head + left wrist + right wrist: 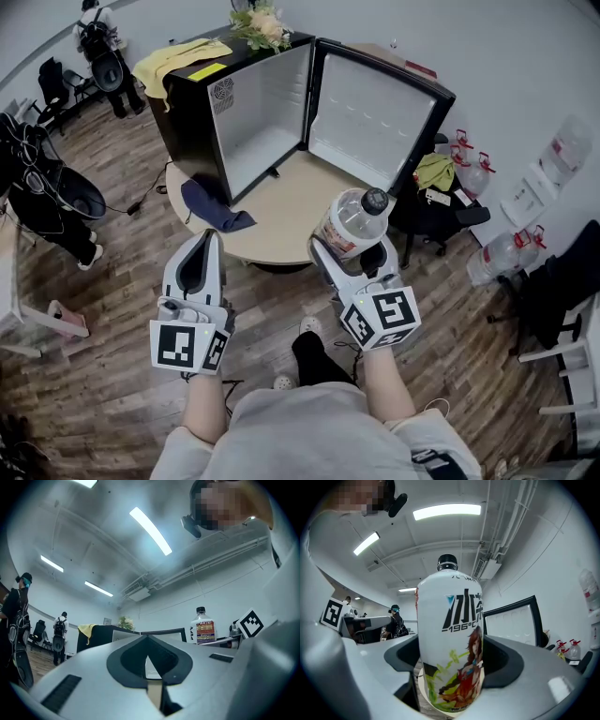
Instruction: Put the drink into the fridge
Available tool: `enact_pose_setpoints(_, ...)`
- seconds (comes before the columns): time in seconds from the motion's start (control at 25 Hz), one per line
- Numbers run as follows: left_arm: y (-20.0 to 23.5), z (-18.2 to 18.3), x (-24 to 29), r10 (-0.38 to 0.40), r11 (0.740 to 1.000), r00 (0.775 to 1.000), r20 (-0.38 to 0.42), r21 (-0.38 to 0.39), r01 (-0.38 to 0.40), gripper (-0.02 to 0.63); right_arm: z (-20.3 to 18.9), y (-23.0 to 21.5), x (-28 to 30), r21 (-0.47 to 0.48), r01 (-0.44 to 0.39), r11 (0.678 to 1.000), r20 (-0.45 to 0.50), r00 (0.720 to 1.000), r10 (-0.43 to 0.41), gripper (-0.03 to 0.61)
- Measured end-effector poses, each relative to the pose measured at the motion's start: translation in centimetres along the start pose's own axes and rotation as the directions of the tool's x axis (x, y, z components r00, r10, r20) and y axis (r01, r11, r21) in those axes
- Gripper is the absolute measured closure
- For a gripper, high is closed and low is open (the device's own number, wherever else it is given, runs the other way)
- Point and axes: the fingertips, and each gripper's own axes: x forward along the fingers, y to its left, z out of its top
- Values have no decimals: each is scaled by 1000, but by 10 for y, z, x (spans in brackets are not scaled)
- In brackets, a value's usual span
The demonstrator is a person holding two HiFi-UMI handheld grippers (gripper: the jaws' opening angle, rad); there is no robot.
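Note:
The drink is a white-labelled bottle (354, 220) with a black cap, held upright between the jaws of my right gripper (354, 251), which is shut on it. In the right gripper view the bottle (450, 639) fills the middle and the right gripper (450, 667) clamps its lower body. The black mini fridge (253, 112) stands on the round table (281, 220) ahead, its door (375, 117) swung wide open to the right and its white inside bare. My left gripper (204, 239) hovers at the table's near edge, shut, with nothing between its jaws; in its own view the left gripper (148, 639) shows the jaws meeting.
A dark blue cloth (216, 208) lies on the table by the fridge's front left corner. A yellow cloth (178, 56) and flowers (262, 23) top the fridge. A black chair (436, 202) and water jugs (497, 258) stand right; people (42, 187) stand left.

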Motion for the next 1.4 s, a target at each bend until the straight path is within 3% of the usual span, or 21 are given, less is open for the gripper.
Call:
enact_pose_setpoints(0.76, 60, -18, 142, 105, 993, 994, 31, 44, -106, 606, 1, -75, 166, -1, -122, 993, 2, 993, 122, 179)
enact_pose_setpoints(1.4, 81, -40, 222, 218, 973, 974, 52, 63, -221, 606, -12, -124, 265, 9, -261, 965, -19, 965, 261, 179)
